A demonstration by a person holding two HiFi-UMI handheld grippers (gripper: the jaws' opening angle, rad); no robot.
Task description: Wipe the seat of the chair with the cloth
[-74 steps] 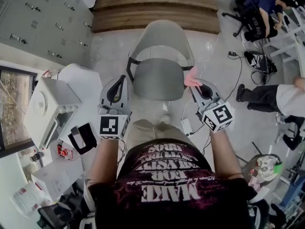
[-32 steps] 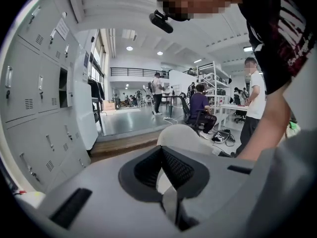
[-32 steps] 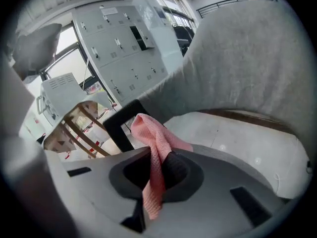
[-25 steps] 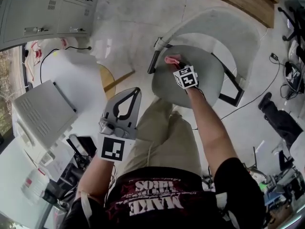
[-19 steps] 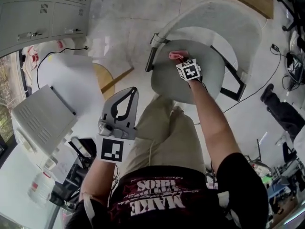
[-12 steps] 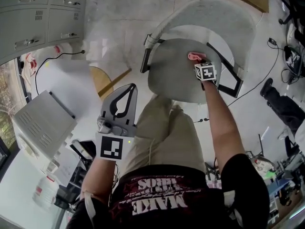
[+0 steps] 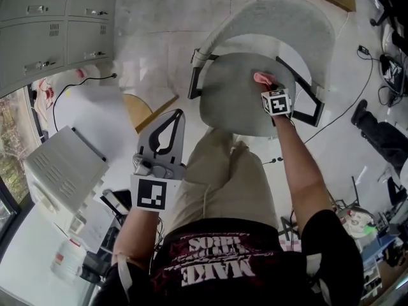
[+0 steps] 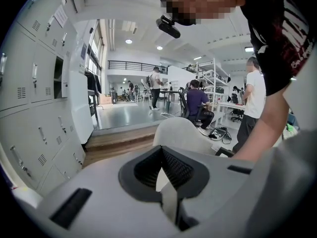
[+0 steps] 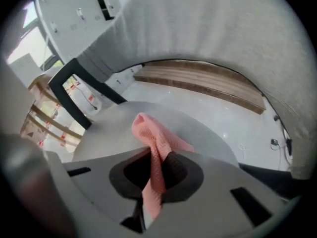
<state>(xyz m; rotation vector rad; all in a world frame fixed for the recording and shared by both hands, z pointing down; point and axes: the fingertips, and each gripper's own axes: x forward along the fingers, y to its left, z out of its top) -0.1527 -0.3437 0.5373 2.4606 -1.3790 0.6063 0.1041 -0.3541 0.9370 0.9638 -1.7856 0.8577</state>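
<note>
Seen from above, a person stands over a grey chair with a curved back. The right gripper is lowered onto the chair's seat, its jaws clamped tight on a pink cloth. The cloth's bunched free end lies on the right side of the seat, near the black armrest. The left gripper hangs beside the person's left leg, well apart from the chair, with its jaws closed together and nothing between them.

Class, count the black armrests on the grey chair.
2. In the head view, one armrest is at the seat's left edge, the other at its right, beside the right gripper.
</note>
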